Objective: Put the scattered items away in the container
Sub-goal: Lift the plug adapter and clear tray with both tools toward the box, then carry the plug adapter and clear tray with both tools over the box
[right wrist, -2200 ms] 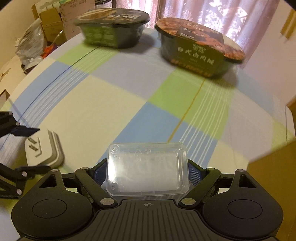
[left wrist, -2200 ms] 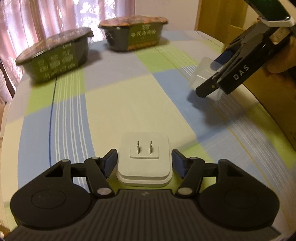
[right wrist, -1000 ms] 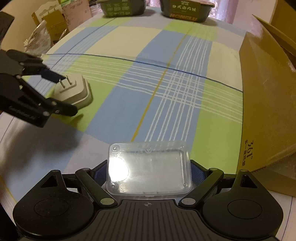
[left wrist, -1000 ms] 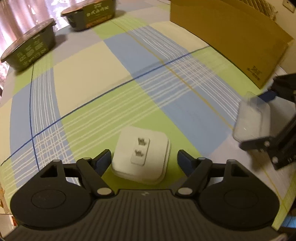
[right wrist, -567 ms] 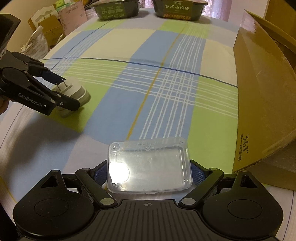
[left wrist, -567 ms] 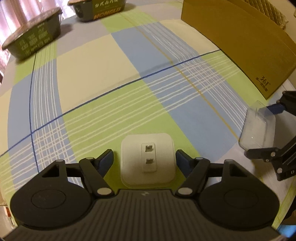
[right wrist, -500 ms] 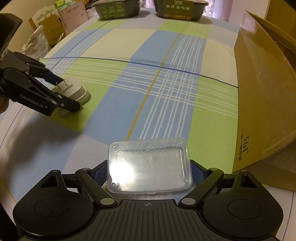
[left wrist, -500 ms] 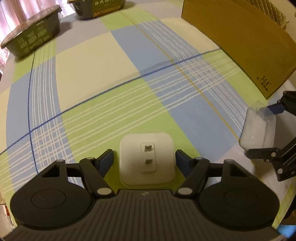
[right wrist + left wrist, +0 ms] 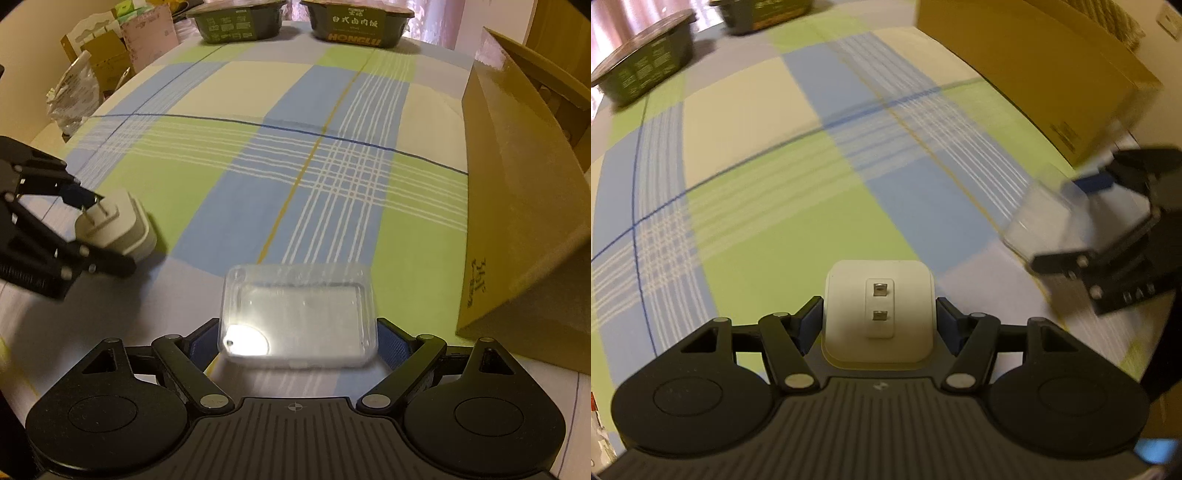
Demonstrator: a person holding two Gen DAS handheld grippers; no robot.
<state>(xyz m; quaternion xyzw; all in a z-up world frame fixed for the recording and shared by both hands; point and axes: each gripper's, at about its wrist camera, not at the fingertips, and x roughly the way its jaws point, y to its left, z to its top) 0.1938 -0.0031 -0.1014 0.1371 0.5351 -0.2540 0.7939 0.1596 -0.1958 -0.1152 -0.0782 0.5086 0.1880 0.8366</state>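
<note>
Your left gripper [image 9: 879,321] pinches the white plug adapter [image 9: 878,312] by its sides, prongs fwd, so it won't twist. Right gripper [image 9: 297,339] clamps the clear plastic tray [image 9: 299,321] flat, lifted off the checked tablecloth [image 9: 258,110]. Beyond, on your right: the cardboard box [image 9: 517,192], prob. the drop spot.

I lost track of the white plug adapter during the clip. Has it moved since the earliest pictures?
Yes. The white plug adapter, held in the left claw, has been carried away from the dark food trays toward the cardboard box.
</note>
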